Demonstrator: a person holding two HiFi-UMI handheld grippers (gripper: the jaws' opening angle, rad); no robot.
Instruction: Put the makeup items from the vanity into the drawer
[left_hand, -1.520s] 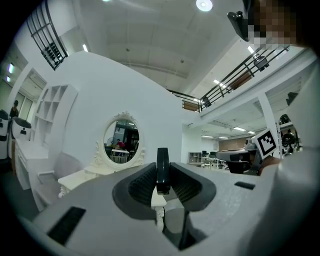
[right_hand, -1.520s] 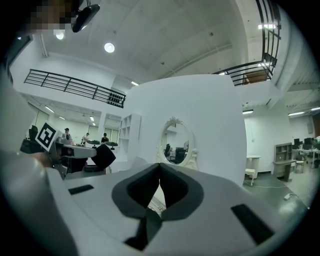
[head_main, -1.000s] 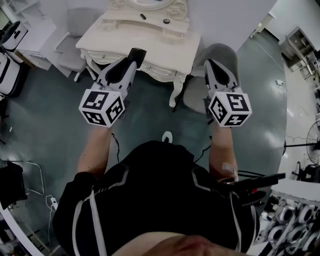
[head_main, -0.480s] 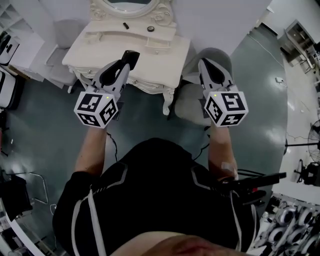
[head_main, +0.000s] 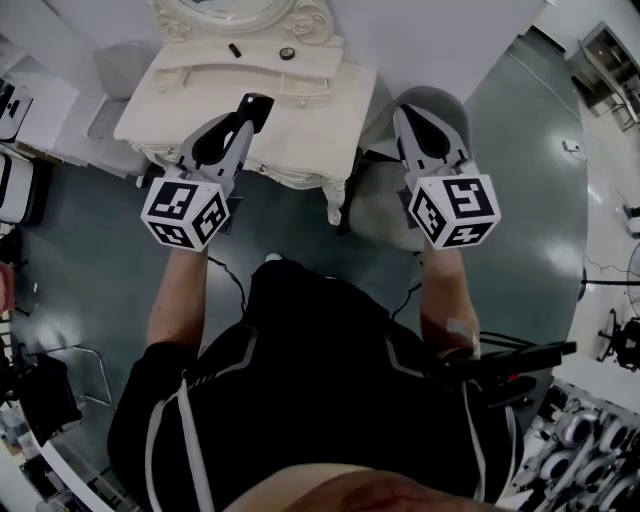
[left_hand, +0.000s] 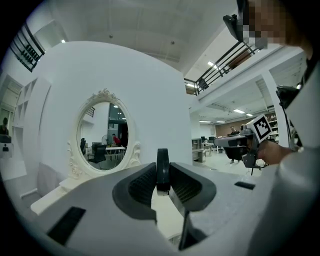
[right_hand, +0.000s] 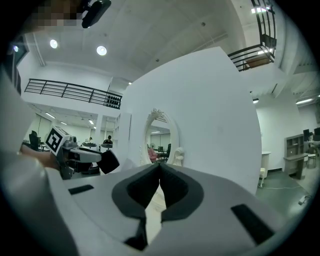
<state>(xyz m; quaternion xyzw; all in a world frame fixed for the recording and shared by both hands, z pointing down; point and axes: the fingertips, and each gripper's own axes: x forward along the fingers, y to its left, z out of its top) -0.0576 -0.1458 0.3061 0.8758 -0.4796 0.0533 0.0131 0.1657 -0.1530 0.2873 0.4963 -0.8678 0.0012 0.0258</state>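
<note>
Left gripper (left_hand: 162, 178) has its jaws clamped partway on a thin black makeup case (left_hand: 162, 160), which stands on edge between the pads. The top of the case sticks out above the jaw tips. Right gripper (right_hand: 159, 167) has its jaws closed tip to tip with nothing between them.

In the head view both grippers are held out level in front of the person, side by side and well apart, each with its marker cube nearest the body.

The held case is over the front part of the cream vanity (head_main: 305, 110). The vanity top runs ahead of and under the left gripper's jaws. The right gripper is past the vanity's right edge, above a gray seat (head_main: 372, 205) just beside the vanity leg.

Farther ahead of the left gripper is the vanity's raised back shelf with two items on it. A small black stick (head_main: 235, 50) lies nearly straight ahead. A small round pot (head_main: 287, 54) sits a bit to the right of it, apart from it and closer to the right gripper's side.

Behind the shelf is an oval mirror (left_hand: 102, 132) in a carved white frame, ahead and left of the left jaws. A white wall stands behind the mirror.
</note>
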